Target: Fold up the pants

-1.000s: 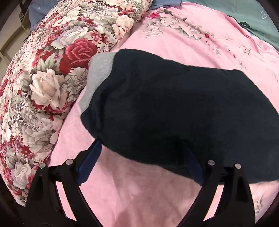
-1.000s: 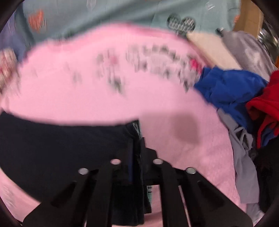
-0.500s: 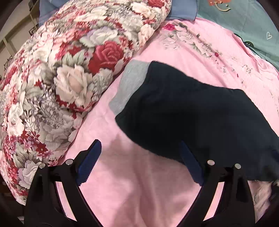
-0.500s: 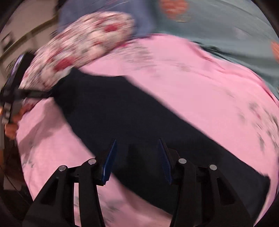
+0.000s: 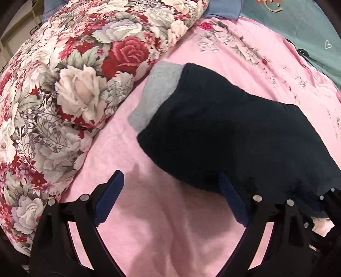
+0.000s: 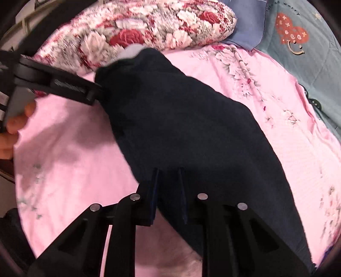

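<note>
Dark navy pants (image 5: 230, 132) with a grey waistband (image 5: 156, 95) lie folded on the pink bedsheet (image 5: 153, 223). My left gripper (image 5: 170, 191) is open and empty; its right finger touches the pants' near edge, its left finger is over bare sheet. In the right wrist view the pants (image 6: 187, 123) run from the far left to the near right. My right gripper (image 6: 168, 183) has its jaws nearly shut around a pinch of the pants' near edge. The left gripper also shows in the right wrist view (image 6: 91, 93), at the waistband end.
A floral quilt (image 5: 64, 85) is bunched along the left of the bed, touching the waistband. A teal blanket (image 5: 298, 27) and a blue cloth (image 5: 223, 8) lie at the far side. The person's hand (image 6: 12, 127) is at the left edge.
My right gripper swung left from the pants' right end, opened, then closed on the pants' near edge. My left gripper pulled back, so the pants sit farther ahead and to the right.
</note>
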`<action>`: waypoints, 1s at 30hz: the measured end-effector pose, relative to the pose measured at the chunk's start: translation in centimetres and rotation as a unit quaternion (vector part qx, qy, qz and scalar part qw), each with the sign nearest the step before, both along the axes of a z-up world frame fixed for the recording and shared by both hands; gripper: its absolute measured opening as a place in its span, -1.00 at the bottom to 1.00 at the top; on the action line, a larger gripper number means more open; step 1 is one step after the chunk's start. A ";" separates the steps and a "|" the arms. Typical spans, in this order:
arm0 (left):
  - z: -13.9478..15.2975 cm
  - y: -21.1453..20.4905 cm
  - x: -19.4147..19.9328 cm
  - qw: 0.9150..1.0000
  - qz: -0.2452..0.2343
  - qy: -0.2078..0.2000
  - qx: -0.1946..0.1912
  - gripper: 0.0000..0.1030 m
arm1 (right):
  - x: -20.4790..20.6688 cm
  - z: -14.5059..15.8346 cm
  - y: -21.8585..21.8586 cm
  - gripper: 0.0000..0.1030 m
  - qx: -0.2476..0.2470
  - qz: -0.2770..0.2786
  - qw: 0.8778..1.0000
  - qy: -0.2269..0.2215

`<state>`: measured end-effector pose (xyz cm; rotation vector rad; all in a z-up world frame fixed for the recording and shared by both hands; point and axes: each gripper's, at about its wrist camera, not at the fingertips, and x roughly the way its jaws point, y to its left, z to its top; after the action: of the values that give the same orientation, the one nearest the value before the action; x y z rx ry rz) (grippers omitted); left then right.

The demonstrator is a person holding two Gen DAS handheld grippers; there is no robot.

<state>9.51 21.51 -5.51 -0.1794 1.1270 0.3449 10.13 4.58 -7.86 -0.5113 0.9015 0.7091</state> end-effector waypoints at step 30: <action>0.6 -1.8 -1.1 0.999 -0.031 -0.022 -0.007 0.78 | -1.1 -1.0 0.3 -0.99 0.015 0.000 0.998 0.068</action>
<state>8.37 19.72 -4.94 -0.1628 1.0891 0.2763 9.04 4.84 -8.89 -0.4394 1.0155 0.7630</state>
